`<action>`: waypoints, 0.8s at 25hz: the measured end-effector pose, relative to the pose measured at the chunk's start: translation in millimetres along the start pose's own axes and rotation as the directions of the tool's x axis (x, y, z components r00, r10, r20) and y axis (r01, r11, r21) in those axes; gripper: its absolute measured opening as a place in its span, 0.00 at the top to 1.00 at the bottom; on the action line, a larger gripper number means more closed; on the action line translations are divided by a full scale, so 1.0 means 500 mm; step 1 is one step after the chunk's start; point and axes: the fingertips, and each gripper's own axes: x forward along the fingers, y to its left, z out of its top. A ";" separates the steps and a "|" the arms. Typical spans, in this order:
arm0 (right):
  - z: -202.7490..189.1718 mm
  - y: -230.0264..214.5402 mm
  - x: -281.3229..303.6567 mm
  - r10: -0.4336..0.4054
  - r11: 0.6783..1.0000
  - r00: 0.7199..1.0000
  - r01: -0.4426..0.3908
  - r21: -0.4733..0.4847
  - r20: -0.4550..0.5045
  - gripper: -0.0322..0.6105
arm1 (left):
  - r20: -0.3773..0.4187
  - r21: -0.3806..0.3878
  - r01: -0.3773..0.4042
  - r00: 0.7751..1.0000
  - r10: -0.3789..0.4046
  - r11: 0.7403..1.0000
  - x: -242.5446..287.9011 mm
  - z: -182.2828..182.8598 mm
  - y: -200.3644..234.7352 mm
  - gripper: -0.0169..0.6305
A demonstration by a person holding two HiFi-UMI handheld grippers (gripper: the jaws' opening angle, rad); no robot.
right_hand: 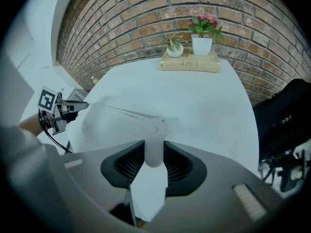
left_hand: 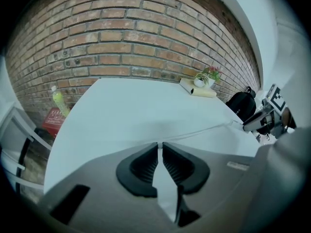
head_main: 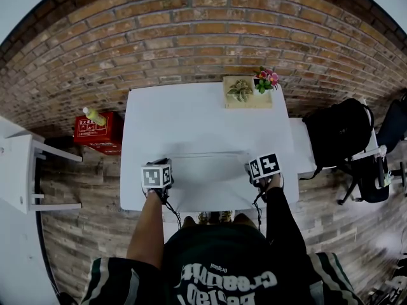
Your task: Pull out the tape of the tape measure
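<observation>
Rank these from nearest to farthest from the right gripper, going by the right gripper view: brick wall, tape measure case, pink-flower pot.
1. tape measure case, clamped between the right gripper's jaws.
2. pink-flower pot, at the table's far edge, right of centre.
3. brick wall, behind the pot.

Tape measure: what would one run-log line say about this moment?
left claw: shut on tape end | right claw: shut on tape measure body | tape: drawn out between claws over white table

potted plants point(head_main: 254, 84) at table's point(head_main: 184, 126) far right corner, crate point(head_main: 95, 132) left of table, backpack point(head_main: 337, 132) to its right
</observation>
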 end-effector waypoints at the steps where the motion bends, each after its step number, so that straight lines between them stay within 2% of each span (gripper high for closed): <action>1: 0.001 0.000 0.000 -0.002 1.000 1.000 0.002 -0.002 0.000 0.74 | 0.000 -0.001 0.000 1.000 0.000 1.000 0.001 0.000 -0.001 0.92; 20: 0.011 0.023 0.003 0.030 0.999 0.999 -0.030 -0.023 0.015 0.74 | 0.040 0.034 0.041 0.998 -0.043 0.999 0.003 0.026 -0.030 0.91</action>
